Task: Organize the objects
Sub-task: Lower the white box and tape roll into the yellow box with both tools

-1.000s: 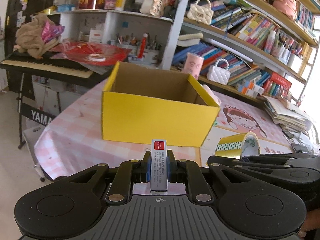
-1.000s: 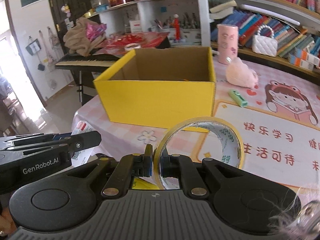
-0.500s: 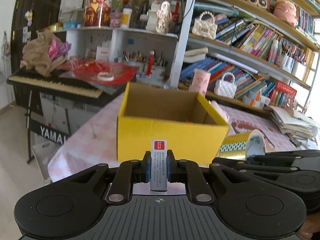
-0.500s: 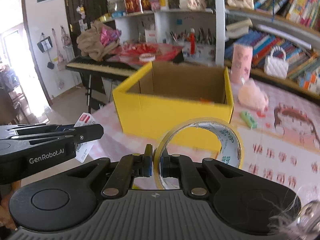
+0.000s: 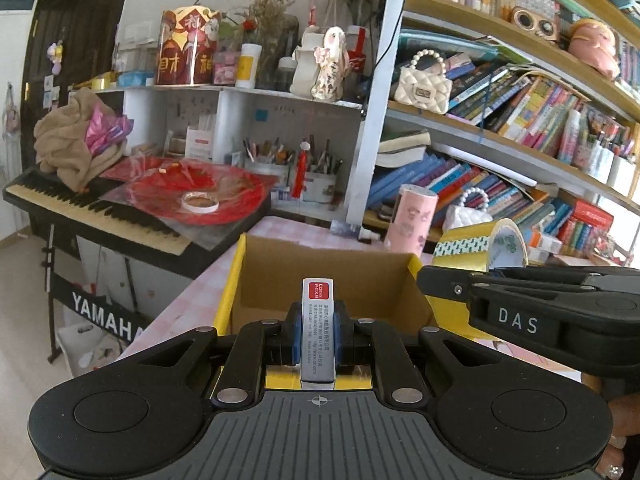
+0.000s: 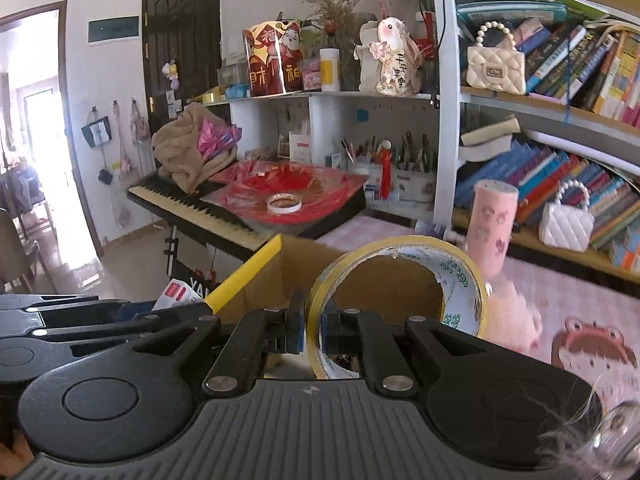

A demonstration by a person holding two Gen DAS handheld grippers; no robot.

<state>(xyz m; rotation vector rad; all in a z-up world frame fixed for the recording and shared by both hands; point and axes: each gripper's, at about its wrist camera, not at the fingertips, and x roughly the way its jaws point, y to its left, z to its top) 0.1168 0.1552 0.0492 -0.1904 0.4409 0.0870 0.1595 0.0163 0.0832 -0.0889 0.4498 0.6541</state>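
My left gripper [image 5: 316, 330] is shut on a small grey packet with a red label [image 5: 317, 332], held upright over the near wall of the open yellow cardboard box [image 5: 236, 280]. My right gripper [image 6: 312, 326] is shut on the rim of a yellow tape roll [image 6: 404, 292], held above the same box [image 6: 248, 272]. The tape roll [image 5: 480, 246] and the right gripper also show at the right of the left wrist view. The left gripper and its packet [image 6: 176, 296] show at the left of the right wrist view.
The box stands on a pink checked table [image 5: 180, 300]. A pink cylinder [image 6: 492, 228], a pink plush toy [image 6: 516, 320] and a white bag [image 6: 566, 226] stand behind it. A keyboard [image 5: 96, 216] with red plates lies at left, bookshelves [image 5: 520, 128] at right.
Both grippers have risen and moved forward toward the box, so it now sits low and close under them. Both still hold their objects.
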